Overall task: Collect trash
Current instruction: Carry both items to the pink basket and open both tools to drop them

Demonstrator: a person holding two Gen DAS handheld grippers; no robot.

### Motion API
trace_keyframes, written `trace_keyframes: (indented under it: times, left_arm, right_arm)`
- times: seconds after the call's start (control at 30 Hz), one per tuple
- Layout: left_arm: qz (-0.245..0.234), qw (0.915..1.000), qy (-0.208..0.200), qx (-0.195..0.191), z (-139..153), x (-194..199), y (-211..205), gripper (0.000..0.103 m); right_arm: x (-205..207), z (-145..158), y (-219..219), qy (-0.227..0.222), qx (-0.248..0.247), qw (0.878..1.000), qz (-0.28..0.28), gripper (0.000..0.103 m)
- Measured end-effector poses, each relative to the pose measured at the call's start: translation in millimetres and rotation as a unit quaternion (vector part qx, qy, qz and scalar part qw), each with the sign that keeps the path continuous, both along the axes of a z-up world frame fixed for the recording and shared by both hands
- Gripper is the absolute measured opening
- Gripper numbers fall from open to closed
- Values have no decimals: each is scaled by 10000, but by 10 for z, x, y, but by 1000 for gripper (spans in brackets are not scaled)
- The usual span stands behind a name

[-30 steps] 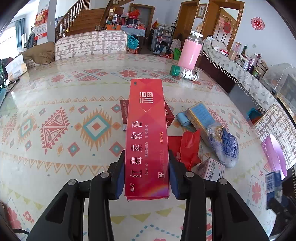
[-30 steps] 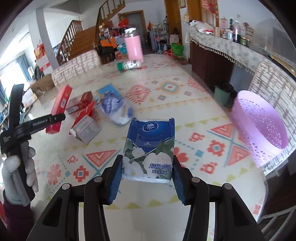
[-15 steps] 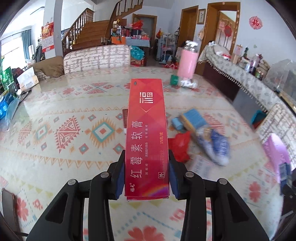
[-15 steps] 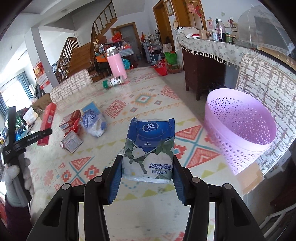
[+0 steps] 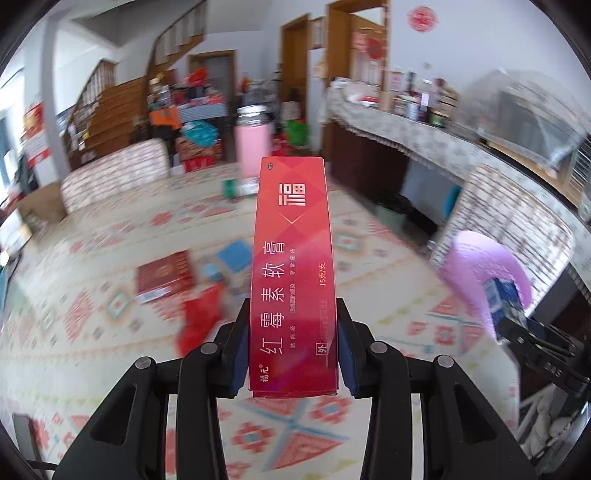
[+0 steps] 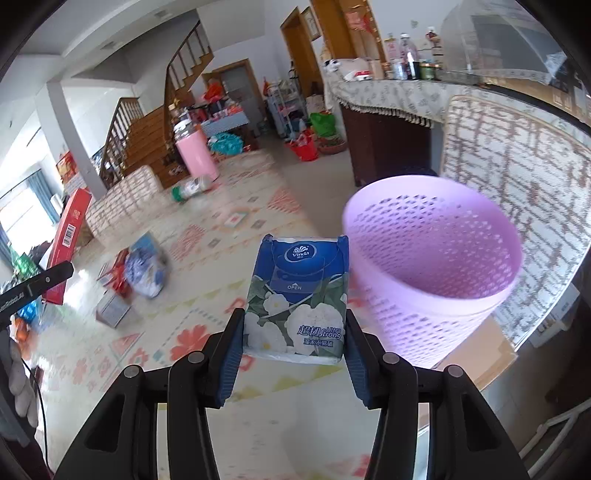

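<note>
Only your right view shows the lilac basket's (image 6: pixel 436 266) open mouth, just right of the blue tissue pack (image 6: pixel 297 299) its fingers (image 6: pixel 231 363) clamp. Your left fingers (image 5: pixel 238 350) clamp a long red box (image 5: pixel 293 273) above the tabletop (image 5: pixel 92 258).

Walls: white, with a red paper ornament (image 5: pixel 422 18) high up.
Stairs: wooden staircase (image 6: pixel 147 129) with a railing, rising at the back left.
Doors: wooden door frames (image 5: pixel 295 70) along the far wall.
Sideboard: long dark sideboard (image 6: pixel 384 144) under a fringed patterned cloth, right side.
Table: large, covered in a pale geometric-patterned cloth (image 5: pixel 74 295).
Chair: woven-back chair (image 5: pixel 114 177) at the table's far edge.
Light: daylight from a window (image 6: pixel 22 221) at left.
</note>
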State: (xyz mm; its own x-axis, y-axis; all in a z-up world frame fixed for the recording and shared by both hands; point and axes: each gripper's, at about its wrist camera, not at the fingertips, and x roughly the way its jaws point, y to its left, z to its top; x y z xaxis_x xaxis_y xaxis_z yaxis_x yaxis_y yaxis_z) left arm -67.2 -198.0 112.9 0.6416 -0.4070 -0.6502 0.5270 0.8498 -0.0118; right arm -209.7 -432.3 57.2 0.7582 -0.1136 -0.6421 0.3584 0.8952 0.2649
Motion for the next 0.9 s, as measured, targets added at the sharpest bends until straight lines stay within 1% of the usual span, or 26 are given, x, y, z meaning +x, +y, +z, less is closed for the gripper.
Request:
trace_keyframes:
  times: [0.13,0.3,0.43,0.67,0.9]
  left_arm:
    - [-389,9992,8,80,26,-71,-424,39]
    - [-769,9968,209,43,26,-102,-849,39]
    - [-1007,9940,412,-54,1,-84,-1221,39]
    - [-1453,9849,918,-203,-125,11,-1944,39]
    - [-1723,9767,1257,-229,-277,69,-2451,39]
  right_arm:
    - [-118,48,-247,-116,2,9997,-233,54]
    - [-313,89,-591,-249,74,9979,-599,54]
    - [-385,116,-836,-260,-10,9967,-775,54]
    - [-321,101,-1213,-201,-150,9952,-947,54]
    - [-142,58,-1499,-206,-113,9951,-965,54]
